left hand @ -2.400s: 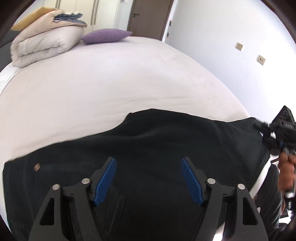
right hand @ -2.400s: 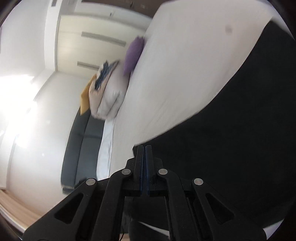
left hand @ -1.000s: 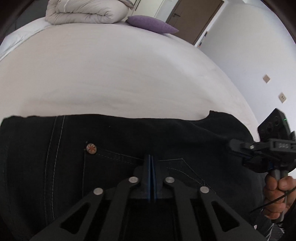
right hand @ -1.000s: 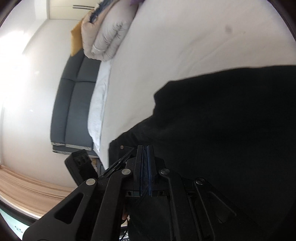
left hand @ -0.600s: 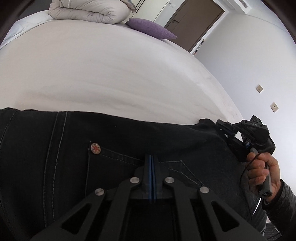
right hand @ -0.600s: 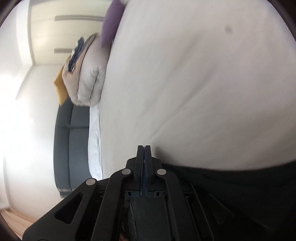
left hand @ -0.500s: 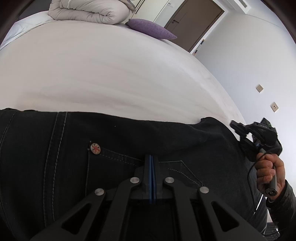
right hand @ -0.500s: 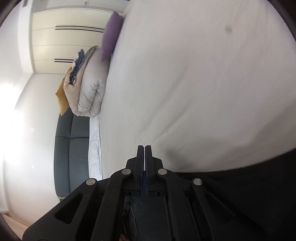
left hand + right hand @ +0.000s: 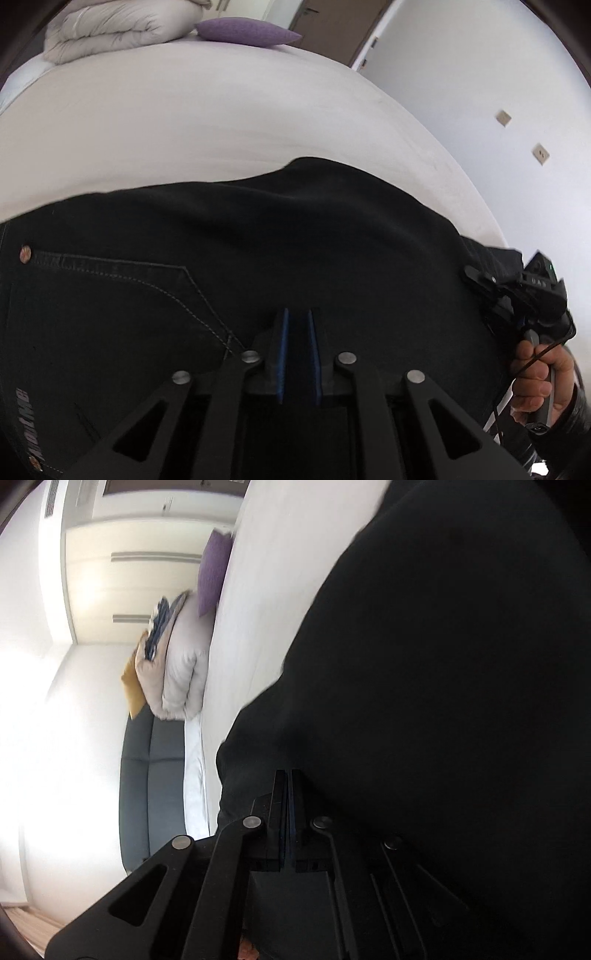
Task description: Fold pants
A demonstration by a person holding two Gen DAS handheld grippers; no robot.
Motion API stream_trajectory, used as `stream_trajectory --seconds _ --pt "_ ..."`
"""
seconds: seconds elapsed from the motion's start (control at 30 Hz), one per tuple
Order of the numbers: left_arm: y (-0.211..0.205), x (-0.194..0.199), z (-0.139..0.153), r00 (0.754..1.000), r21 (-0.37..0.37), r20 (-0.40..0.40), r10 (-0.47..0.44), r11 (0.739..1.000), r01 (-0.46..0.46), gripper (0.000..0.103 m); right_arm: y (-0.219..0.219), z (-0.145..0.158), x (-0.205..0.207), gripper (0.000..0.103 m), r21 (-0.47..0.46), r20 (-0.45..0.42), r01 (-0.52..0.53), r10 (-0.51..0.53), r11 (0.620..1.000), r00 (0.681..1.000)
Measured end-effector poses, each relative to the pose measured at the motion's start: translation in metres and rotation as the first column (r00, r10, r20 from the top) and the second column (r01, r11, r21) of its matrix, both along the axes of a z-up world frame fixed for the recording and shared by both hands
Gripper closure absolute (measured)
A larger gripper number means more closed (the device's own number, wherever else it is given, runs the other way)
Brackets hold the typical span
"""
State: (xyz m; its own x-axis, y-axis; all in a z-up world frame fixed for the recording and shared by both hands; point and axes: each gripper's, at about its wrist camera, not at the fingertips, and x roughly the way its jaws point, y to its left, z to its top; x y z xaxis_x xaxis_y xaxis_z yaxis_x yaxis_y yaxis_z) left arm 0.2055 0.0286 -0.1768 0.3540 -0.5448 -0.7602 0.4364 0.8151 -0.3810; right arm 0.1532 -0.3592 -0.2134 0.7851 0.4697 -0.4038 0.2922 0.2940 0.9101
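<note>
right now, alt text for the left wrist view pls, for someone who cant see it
The left gripper, its blue-padded fingers nearly closed, pinches black pants spread across a white bed. At right, a hand holds the right gripper at the pants' edge. A folded duvet and purple pillow sit at the far end.

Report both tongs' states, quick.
Left tongs: shut on the pants, a small gap showing.
Right tongs: shut on the pants.
</note>
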Motion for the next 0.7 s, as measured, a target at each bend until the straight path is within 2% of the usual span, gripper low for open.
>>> stream_trajectory --seconds 0.07,0.1,0.23,0.4,0.53,0.6,0.7 --pt "0.017 0.006 -0.009 0.998 -0.085 -0.051 0.025 0.996 -0.029 0.098 -0.033 0.001 -0.027 0.103 -0.015 0.016 0.077 -0.077 0.997 0.997" --pt "0.021 0.007 -0.011 0.998 -0.101 -0.061 0.026 0.994 -0.032 0.098 -0.049 0.002 -0.041 0.103 -0.005 0.021 0.130 -0.130 0.992 0.991" --pt "0.019 0.003 -0.010 0.999 -0.054 -0.027 0.018 0.998 -0.019 0.098 -0.090 0.002 -0.096 0.103 0.003 0.001 0.265 -0.265 0.964 0.964" --pt "0.030 0.002 -0.010 0.999 -0.044 -0.024 0.027 0.999 -0.028 0.098 -0.107 -0.004 -0.158 0.103 0.006 0.003 0.339 -0.340 0.941 0.941" --pt "0.038 -0.008 -0.007 1.000 -0.032 -0.008 0.019 0.999 -0.019 0.098 -0.116 -0.006 -0.177 0.103 0.022 -0.003 0.388 -0.389 0.921 0.921" --pt "0.040 -0.014 -0.003 1.000 -0.019 0.011 0.022 1.000 -0.022 0.098 -0.115 0.007 -0.187 0.103 0.004 -0.031 0.405 -0.405 0.914 0.914" --pt "0.034 -0.028 0.014 0.998 0.030 0.065 0.013 0.999 -0.015 0.097 -0.109 0.049 -0.191 0.103 -0.110 0.017 0.431 -0.431 0.896 0.902"
